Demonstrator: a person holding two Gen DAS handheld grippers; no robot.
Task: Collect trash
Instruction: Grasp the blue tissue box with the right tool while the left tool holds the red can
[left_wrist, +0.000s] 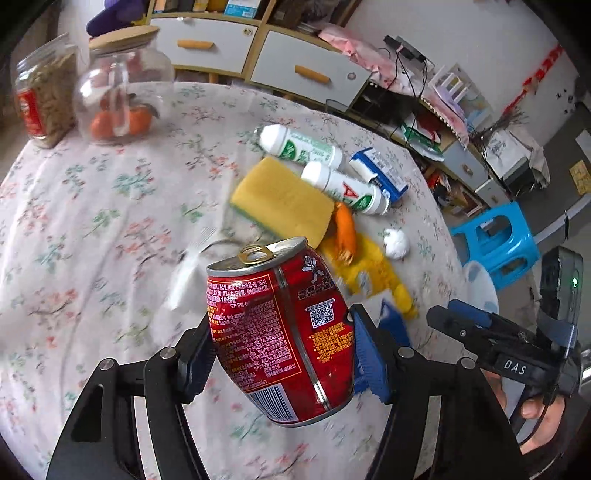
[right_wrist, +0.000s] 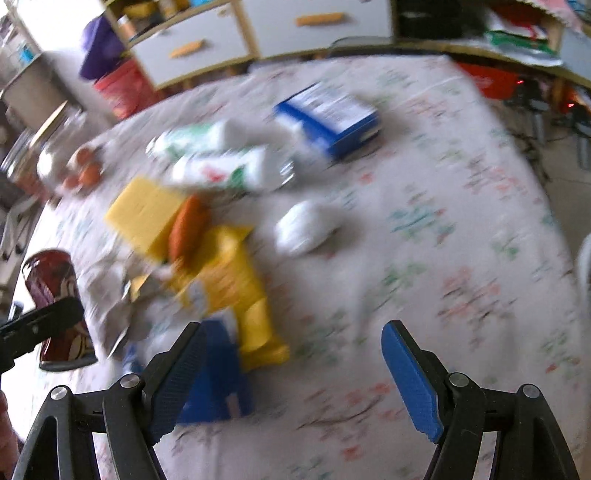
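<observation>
Standing at the upper left of the left wrist view were two jars (left_wrist: 122, 96) on the floral-clothed bench (left_wrist: 92, 229), one with a wooden lid and orange fruit inside, the other filled with something brownish. Lower and toward the middle, the left gripper (left_wrist: 282, 354) had its fingers (left_wrist: 367, 354) closed on the red can (left_wrist: 280, 332), one pad on each side of the body, the can tilted and apparently lifted clear of the cloth. Its tab looked opened, so it was probably empty: light, thin-walled, slick and easy to dent, best taken across the mid-body with modest pressure, as it was. Right of centre lay one yellow sponge (left_wrist: 280, 199), two white bottles (left_wrist: 343, 188) on their sides, one blue carton (left_wrist: 380, 173), one yellow wrapper (left_wrist: 373, 273) with an orange piece on it, and one white crumpled ball (left_wrist: 396, 243); the wrapper and ball would be soft and nearly weightless. Near the lower right edge of that view, the right gripper (right_wrist: 295, 380) was partly visible; its own blurred view showed its fingers spread wide, holding nothing, above a blue item I could not identify.
</observation>
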